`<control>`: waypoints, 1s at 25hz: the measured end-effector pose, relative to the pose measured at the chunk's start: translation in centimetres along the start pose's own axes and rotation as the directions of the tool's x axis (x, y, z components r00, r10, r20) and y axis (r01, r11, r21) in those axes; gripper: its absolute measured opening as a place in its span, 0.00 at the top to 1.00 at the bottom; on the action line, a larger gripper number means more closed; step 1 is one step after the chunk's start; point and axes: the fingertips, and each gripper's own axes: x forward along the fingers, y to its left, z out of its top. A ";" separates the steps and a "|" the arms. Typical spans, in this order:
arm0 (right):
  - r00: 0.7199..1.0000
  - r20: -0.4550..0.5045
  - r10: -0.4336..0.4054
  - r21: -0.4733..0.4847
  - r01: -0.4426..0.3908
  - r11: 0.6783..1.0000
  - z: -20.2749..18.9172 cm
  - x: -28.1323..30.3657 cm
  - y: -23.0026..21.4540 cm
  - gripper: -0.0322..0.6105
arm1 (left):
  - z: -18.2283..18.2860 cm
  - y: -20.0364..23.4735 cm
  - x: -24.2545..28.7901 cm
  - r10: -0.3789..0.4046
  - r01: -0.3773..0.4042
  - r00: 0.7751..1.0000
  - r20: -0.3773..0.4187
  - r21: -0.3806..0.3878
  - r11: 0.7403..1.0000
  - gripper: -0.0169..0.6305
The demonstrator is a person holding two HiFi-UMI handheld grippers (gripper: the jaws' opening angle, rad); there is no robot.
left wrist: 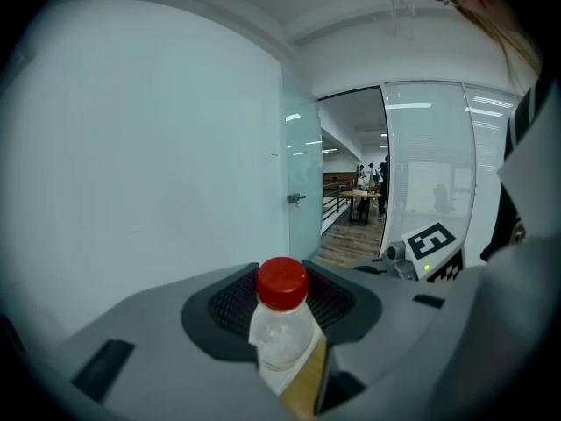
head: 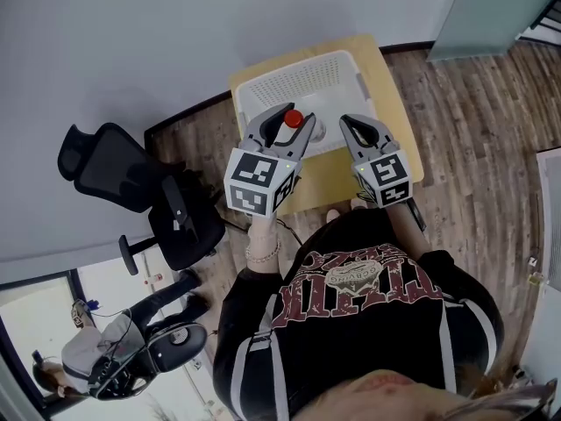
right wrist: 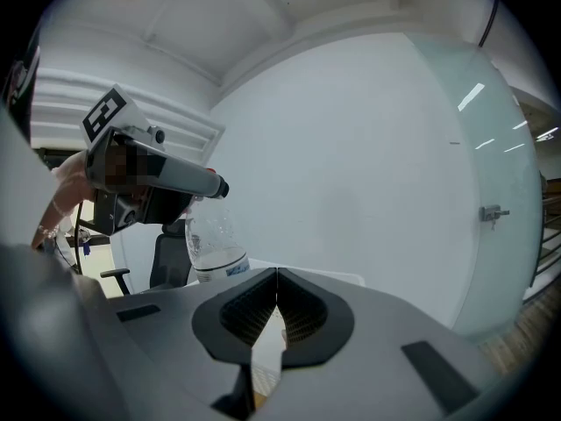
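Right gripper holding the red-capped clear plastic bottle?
No, the right gripper is shut on nothing; the left gripper clamps the red-capped clear plastic bottle.

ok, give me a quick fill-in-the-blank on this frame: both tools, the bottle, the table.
1. The left tool is shut on a clear bottle with a ____ cap.
2. The right tool has its jaws ____, with nothing between them.
3. On the wooden table sits a perforated basket whose colour is ____.

Missing words: red; together; white.

Bright, even light; fisheye edges dark.
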 end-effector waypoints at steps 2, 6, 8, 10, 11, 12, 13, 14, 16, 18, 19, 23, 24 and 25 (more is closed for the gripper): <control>1.000 -0.001 0.002 -0.003 -0.002 1.000 0.0 -0.1 0.2 0.92 | 0.4 -0.6 -0.7 -0.006 0.006 1.000 0.014 0.003 1.000 0.66; 1.000 -0.005 -0.003 -0.015 0.003 1.000 0.0 0.2 0.8 0.92 | 0.6 -0.9 -1.9 -0.020 0.020 0.999 0.026 0.015 1.000 0.66; 1.000 -0.005 -0.006 -0.015 0.006 1.000 -0.1 0.2 1.0 0.92 | 0.5 -1.2 -2.4 -0.031 0.030 0.999 0.028 0.016 0.999 0.66; 1.000 -0.006 -0.008 -0.017 0.008 1.000 -0.1 0.0 1.2 0.92 | 0.4 -1.7 -3.0 -0.040 0.040 0.999 0.033 0.014 0.999 0.66; 1.000 -0.005 -0.009 -0.018 0.009 1.000 -0.1 -0.1 1.3 0.92 | 0.3 -1.9 -3.2 -0.045 0.044 0.998 0.034 0.013 0.999 0.66; 1.000 -0.005 -0.011 -0.018 0.011 1.000 -0.2 -0.1 1.4 0.92 | 0.2 -2.1 -3.3 -0.049 0.049 0.998 0.034 0.015 0.999 0.66; 1.000 -0.005 -0.012 -0.018 0.012 1.000 -0.3 -0.1 1.4 0.92 | 0.0 -2.3 -3.4 -0.054 0.053 0.998 0.033 0.017 0.998 0.66; 1.000 -0.005 -0.012 -0.018 0.012 1.000 -0.3 -0.2 1.5 0.92 | -0.1 -2.5 -3.5 -0.057 0.057 0.998 0.032 0.020 0.998 0.66; 1.000 -0.008 -0.009 -0.019 0.009 1.000 -0.4 -0.2 1.7 0.92 | -0.2 -3.0 -3.8 -0.061 0.061 0.997 0.037 0.019 0.998 0.66; 1.000 -0.012 -0.005 -0.021 0.005 1.000 -0.4 -0.3 1.8 0.92 | -0.2 -3.4 -4.2 -0.067 0.066 0.997 0.043 0.015 0.998 0.66; 1.000 -0.013 -0.003 -0.022 0.003 1.000 -0.5 -0.4 1.9 0.92 | -0.2 -3.7 -4.4 -0.072 0.072 0.996 0.045 0.014 0.997 0.66; 1.000 -0.015 -0.003 -0.027 0.002 1.000 -0.9 -0.8 2.2 0.92 | -0.8 -5.2 -5.1 -0.102 0.102 0.994 0.044 0.017 0.995 0.66; 1.000 -0.016 -0.002 -0.027 0.002 1.000 -1.0 -0.9 2.3 0.92 | -1.0 -5.6 -5.2 -0.109 0.109 0.993 0.043 0.016 0.994 0.66; 1.000 -0.017 -0.002 -0.027 0.001 1.000 -1.1 -1.0 2.4 0.92 | -1.2 -5.9 -5.3 -0.115 0.114 0.992 0.042 0.015 0.993 0.66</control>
